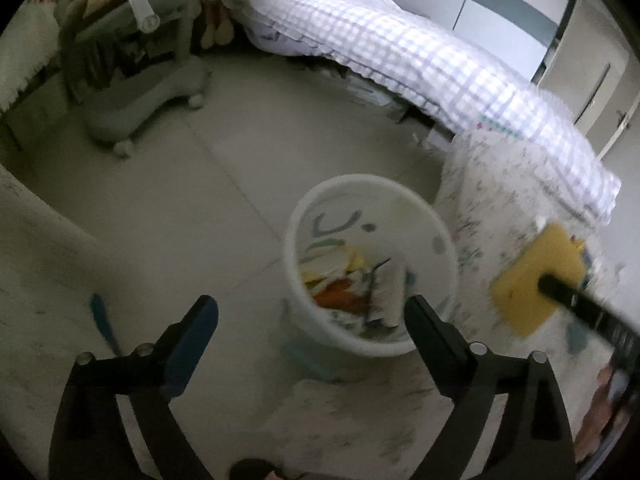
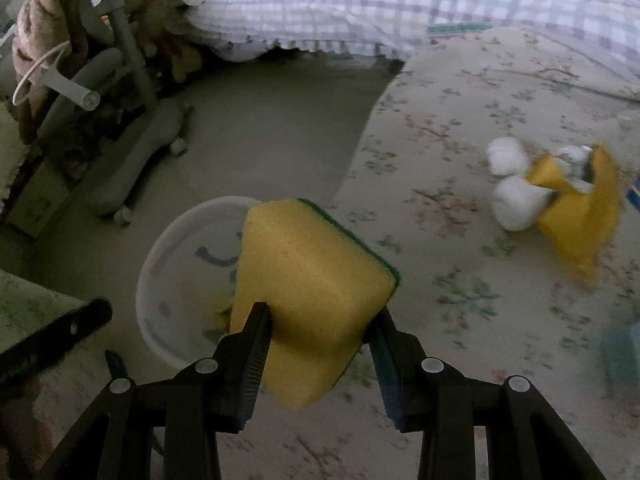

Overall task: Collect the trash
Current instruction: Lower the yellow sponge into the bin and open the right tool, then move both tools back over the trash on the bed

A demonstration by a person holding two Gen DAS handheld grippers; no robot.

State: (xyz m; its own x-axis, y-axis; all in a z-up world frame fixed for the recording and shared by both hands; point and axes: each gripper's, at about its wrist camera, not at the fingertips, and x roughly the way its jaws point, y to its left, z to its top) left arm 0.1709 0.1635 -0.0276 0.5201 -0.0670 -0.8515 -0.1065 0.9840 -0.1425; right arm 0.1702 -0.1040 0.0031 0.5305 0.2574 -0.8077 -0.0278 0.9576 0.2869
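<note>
A white round bin (image 1: 362, 181) stands on the floor, holding a crumpled paper roll and several orange, yellow and white scraps (image 1: 352, 292). My left gripper (image 1: 311, 305) hovers just in front of and above the bin, open, with nothing between its fingers. My right gripper (image 2: 322, 313) is shut on a yellow sponge (image 2: 312, 272) with a green scouring side, held beside the bin's (image 2: 160, 248) right rim. In the left wrist view that sponge (image 1: 532, 276) shows to the right of the bin. A yellow wrapper with white balls (image 2: 560, 200) lies on the floral sheet (image 2: 440, 152).
A bed with a checked quilt (image 1: 420, 52) runs along the back. A grey chair base on castors (image 1: 140, 100) stands at the left. A blue stick-like object (image 1: 105, 326) lies on the floor. A teal item (image 2: 622, 354) sits at the right edge.
</note>
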